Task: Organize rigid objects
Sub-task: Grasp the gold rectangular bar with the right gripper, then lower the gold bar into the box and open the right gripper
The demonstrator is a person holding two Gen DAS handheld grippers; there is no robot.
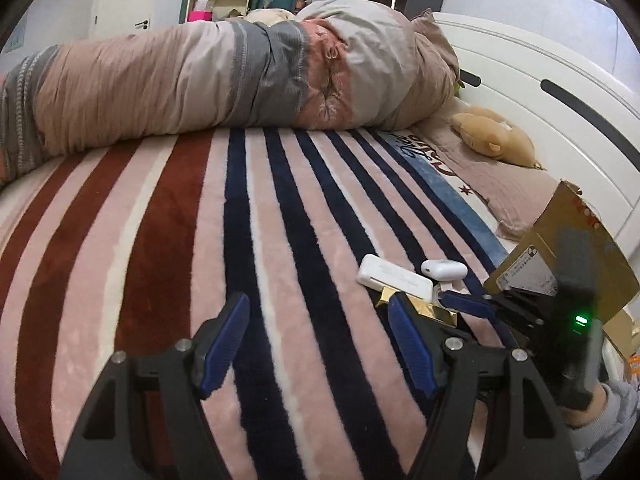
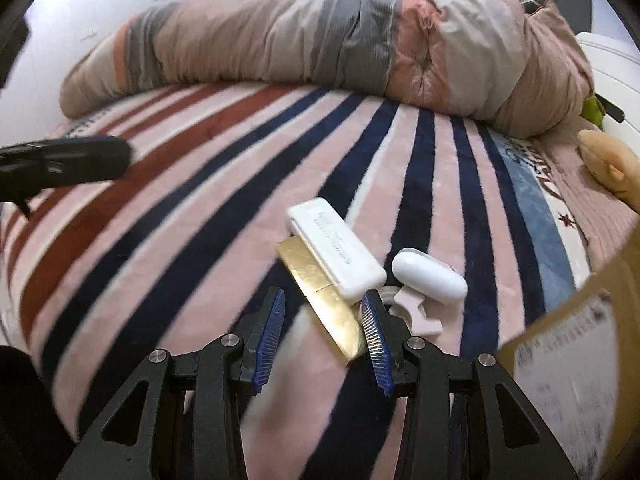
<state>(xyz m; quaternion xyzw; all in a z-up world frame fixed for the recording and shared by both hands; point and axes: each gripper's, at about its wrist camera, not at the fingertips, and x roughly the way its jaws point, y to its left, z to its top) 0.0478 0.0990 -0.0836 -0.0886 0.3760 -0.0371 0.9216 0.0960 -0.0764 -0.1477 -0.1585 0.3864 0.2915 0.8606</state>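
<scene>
Lying between right gripper (image 2: pixel 323 336) tips: gold box (image 2: pixel 320 296) | both grippers spread, empty

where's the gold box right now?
Right wrist view: the gold box lies on the striped blanket, partly under the white flat case, just ahead of the right gripper.

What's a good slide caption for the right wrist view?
Right gripper, open, nears a gold box, white case and white capsule on a striped blanket.
</scene>
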